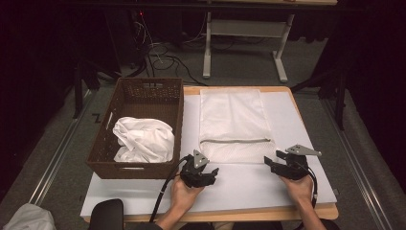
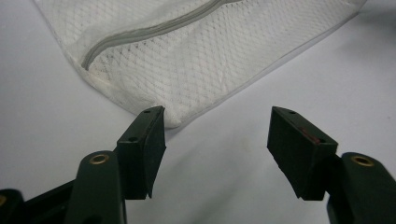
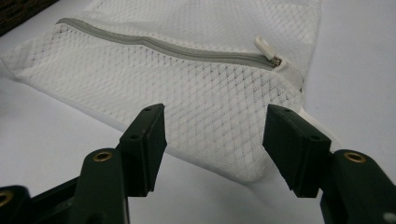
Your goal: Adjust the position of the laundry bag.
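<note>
White mesh laundry bag with a grey zipper [image 1: 232, 125], lying flat on the white-covered worktop [image 1: 249, 184], its long axis running from near to far and the zipper crossing it close to the near end. Left tongs [image 1: 207, 173], held in the person's left hand [image 1: 184, 194], rest just beside the bag's near left corner; in the left gripper view that corner [image 2: 170, 119] sits at the tip of one jaw, the jaws standing spread with bare worktop between them and nothing pinched. Right tongs [image 1: 273, 161], held in the right hand [image 1: 300, 189], sit at the bag's near right corner; in the right gripper view the jaws are likewise spread, the mesh edge [image 3: 219, 135] lying between and beyond them, with the white zipper pull [image 3: 267, 49] at the closed end of the zipper on the far right. To the left of the bag stands a dark brown woven rectangular basket [image 1: 143, 93], just beside the bag's left edge, holding a crumpled white cloth [image 1: 143, 139] in its near half. Black cables [image 1: 165, 189] trail from the left tongs toward the near edge of the worktop.
</note>
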The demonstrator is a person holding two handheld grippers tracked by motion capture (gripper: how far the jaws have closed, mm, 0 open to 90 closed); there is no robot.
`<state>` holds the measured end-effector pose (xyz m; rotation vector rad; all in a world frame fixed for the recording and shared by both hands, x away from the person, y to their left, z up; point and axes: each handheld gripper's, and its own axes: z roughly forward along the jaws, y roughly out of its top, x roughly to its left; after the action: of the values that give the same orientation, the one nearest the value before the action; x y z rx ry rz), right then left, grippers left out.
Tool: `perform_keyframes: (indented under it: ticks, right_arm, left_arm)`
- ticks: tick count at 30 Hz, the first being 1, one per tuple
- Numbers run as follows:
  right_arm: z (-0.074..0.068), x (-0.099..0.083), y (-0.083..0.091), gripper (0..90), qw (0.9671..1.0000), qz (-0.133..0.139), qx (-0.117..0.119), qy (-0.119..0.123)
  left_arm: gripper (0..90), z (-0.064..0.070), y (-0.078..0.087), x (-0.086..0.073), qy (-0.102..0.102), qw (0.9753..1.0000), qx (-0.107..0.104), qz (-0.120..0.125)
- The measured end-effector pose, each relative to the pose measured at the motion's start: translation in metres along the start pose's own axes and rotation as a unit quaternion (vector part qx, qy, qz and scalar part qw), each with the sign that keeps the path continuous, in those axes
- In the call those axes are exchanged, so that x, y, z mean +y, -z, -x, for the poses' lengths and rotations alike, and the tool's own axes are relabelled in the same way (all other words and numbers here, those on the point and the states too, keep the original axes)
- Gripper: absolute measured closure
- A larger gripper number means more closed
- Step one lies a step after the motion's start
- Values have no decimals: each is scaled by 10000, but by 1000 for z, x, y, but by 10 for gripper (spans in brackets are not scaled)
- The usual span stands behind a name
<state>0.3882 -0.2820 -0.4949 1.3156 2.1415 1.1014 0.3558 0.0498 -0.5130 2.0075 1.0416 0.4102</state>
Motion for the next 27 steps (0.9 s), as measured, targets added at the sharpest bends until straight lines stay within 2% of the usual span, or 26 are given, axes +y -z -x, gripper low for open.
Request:
perform_keyframes:
  ticks: [6,11,14,16,18,22,24,27]
  right_arm:
    - [2,-1,0,398,10000,39,4,-83]
    - [5,0,3,403,9996,146,41,-233]
    - [7,0,3,404,9997,138,7,-211]
    - [7,-1,4,410,9995,92,-23,-287]
    - [8,-1,4,403,9994,28,-1,-334]
    - [10,1,4,391,9992,-99,0,-390]
    - [10,3,3,380,9994,-166,31,-291]
    - [10,5,4,368,9995,-226,21,-211]
  left_arm:
    - [369,3,-1,1,-125,9999,9,-63]
    - [374,4,-6,0,-154,9993,79,-330]
    - [387,4,-4,2,-159,9995,72,-261]
    - [389,4,0,3,-144,9998,56,-154]
    - [389,4,2,5,-178,9997,75,-151]
    - [383,4,2,9,-105,9998,74,-146]
    - [381,5,-2,12,-191,9995,91,-221]
    - [389,7,-6,15,-116,9997,73,-178]
